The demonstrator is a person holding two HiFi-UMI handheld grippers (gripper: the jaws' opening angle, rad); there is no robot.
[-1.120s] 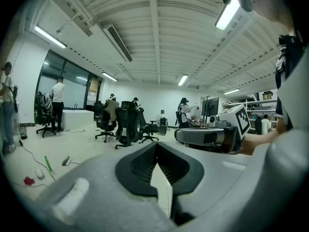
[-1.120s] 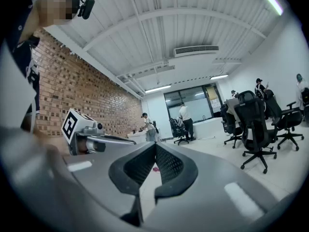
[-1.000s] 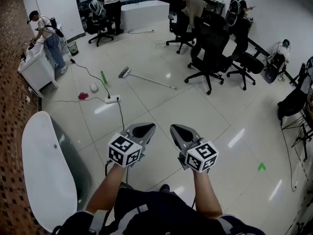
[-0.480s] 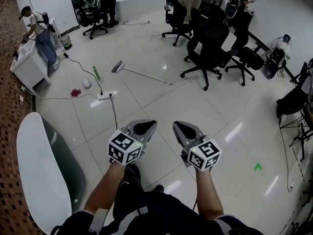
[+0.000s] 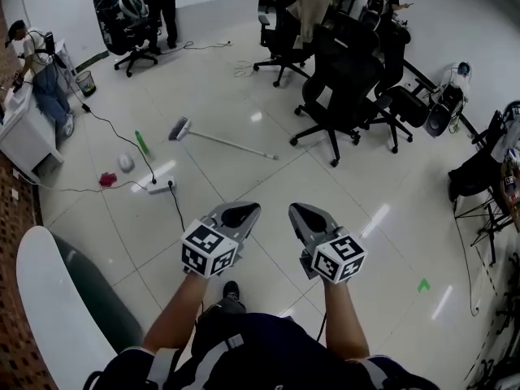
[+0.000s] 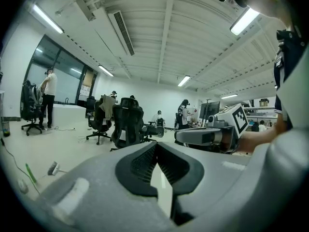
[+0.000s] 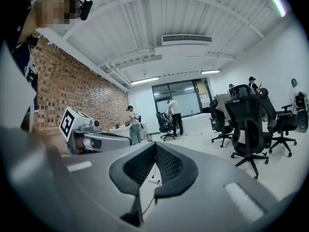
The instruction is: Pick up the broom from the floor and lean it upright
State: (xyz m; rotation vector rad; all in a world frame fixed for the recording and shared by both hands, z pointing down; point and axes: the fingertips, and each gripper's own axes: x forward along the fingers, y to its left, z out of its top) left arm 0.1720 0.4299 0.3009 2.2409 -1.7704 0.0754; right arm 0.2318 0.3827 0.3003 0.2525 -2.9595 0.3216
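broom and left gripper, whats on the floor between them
Only bare tile, in the head view, between the broom and the left gripper; a white power strip lies left of that line.

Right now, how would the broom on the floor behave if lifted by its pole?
The broom has a thin, straight pole, so it is probably stiff and light. The head sits at one end, so a mid-pole grip would likely tip that way. On glossy tiles it may slide if nudged.

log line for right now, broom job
phase: pre-grasp | broom: lying flat on floor ahead, untouched | left claw: shut, empty | right claw: shut, empty
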